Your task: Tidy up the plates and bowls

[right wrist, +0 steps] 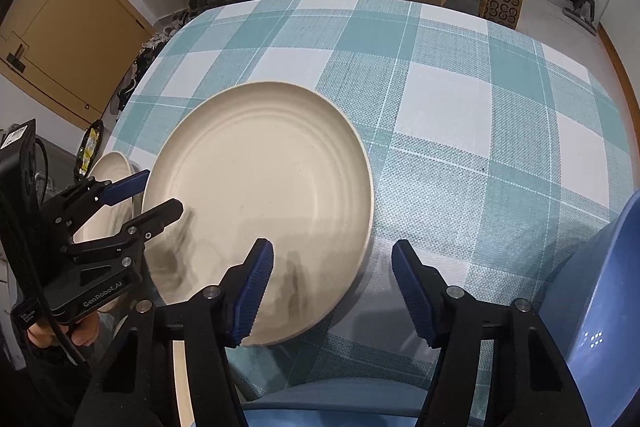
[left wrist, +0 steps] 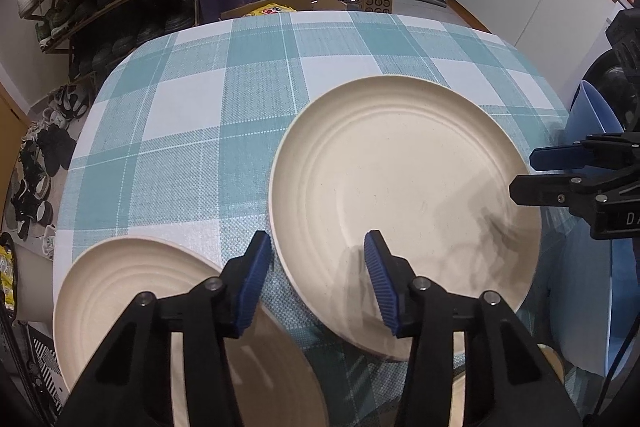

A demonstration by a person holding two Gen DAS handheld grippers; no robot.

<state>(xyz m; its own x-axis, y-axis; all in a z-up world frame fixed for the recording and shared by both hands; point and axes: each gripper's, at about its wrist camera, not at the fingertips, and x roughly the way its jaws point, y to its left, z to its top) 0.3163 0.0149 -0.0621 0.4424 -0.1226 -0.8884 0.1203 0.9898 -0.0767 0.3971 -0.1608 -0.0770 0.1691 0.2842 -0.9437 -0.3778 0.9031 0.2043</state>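
Cream-coloured and ridged, the large plate lies flat on the bench, on its teal-and-white checked cloth, with a smaller cream plate just beside it toward the near left corner. Both pairs of tongs straddle the large plate's rim from opposite sides. The left tongs stand apart, one blue pad over the cloth in the gap between the two plates, the other over the plate's inner face; nothing is pinched yet. The right tongs also stand apart, one pad above the plate's near edge and the other over the cloth outside it, pads clear of the rim.

Judging from this, the risk is an uneven bite. The rim is shallow and smooth, so if one pair grips before the other, or catches only the lip, the plate could tip or slide out when raised. The left outer pad sits close to the smaller plate and might nudge or trap its edge. A blue chair sits close by the right tongs.
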